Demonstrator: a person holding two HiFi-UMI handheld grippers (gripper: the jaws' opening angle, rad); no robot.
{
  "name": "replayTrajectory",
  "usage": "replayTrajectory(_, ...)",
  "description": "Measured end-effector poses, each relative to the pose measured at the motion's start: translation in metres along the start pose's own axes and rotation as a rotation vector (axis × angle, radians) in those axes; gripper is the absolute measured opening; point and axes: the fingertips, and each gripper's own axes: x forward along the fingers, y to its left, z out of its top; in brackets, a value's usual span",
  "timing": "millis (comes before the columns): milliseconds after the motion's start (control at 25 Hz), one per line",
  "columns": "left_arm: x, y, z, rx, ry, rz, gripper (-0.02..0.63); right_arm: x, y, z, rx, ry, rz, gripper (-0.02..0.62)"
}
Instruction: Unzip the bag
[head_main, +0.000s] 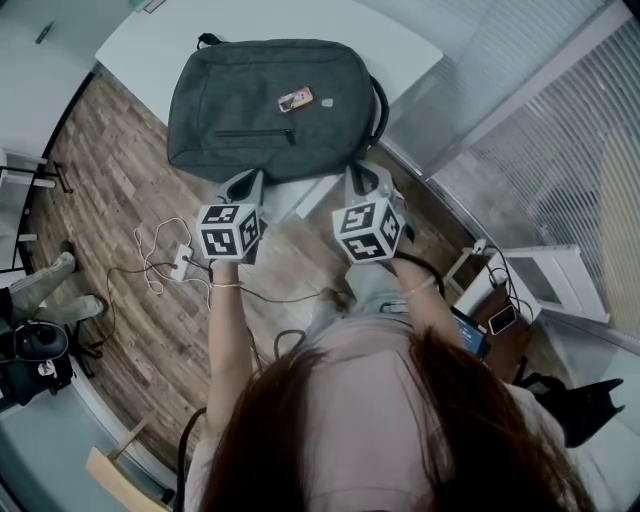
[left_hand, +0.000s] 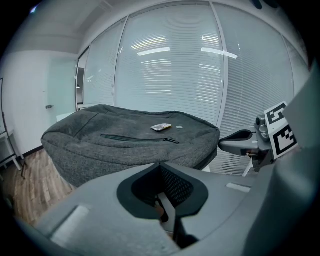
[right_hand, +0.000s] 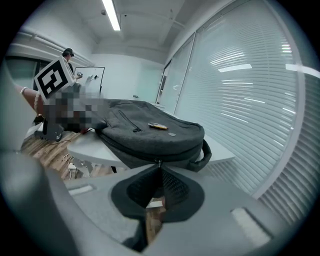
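Fingers (right_hand: 172, 186) on left gripper (head_main: 250, 180) and right gripper (head_main: 360, 176) are being pressed together, empty; the bag (head_main: 262, 105) is lying crosswise at the worktop's (head_main: 395, 45) near edge, zip pull (right_hand: 159, 162) nearest the right.

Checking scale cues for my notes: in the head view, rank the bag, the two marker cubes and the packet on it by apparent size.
1. Bag
2. Left cube and right cube: alike, unranked; both nearer the camera
3. Packet
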Motion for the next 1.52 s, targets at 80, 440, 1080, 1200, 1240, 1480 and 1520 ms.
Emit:
replayTrajectory(80, 0.0, 0.0, 0.0, 0.003, -0.001, 0.003, 0.005, 0.001, -0.006, 0.0, -0.003, 0.0, 0.001, 0.012)
replayTrajectory(440, 0.001, -0.001, 0.001, 0.018, 0.001, 0.023, 0.005, 0.004, -0.033, 0.001, -0.017, -0.008, 0.013, 0.012)
replayTrajectory(1080, 0.001, -0.003, 0.001, 0.033, 0.002, 0.056, 0.005, 0.015, -0.067, 0.008, -0.061, 0.008, 0.107, 0.012)
replayTrajectory(1200, 0.002, -0.002, 0.001, 0.039, 0.006, 0.062, 0.005, 0.017, -0.069, 0.009, -0.048, 0.015, 0.138, 0.012)
replayTrajectory(1240, 0.002, -0.002, 0.0, 0.041, 0.008, 0.062, 0.005, 0.018, -0.07, 0.009, -0.034, 0.019, 0.151, 0.012)
replayTrajectory(1480, 0.001, -0.003, 0.001, 0.037, 0.002, 0.052, 0.005, 0.017, -0.074, 0.011, 0.018, 0.036, 0.205, 0.012)
replayTrajectory(1520, 0.002, -0.003, 0.001, 0.035, 0.0, 0.054, 0.005, 0.018, -0.074, 0.011, 0.014, 0.035, 0.204, 0.011)
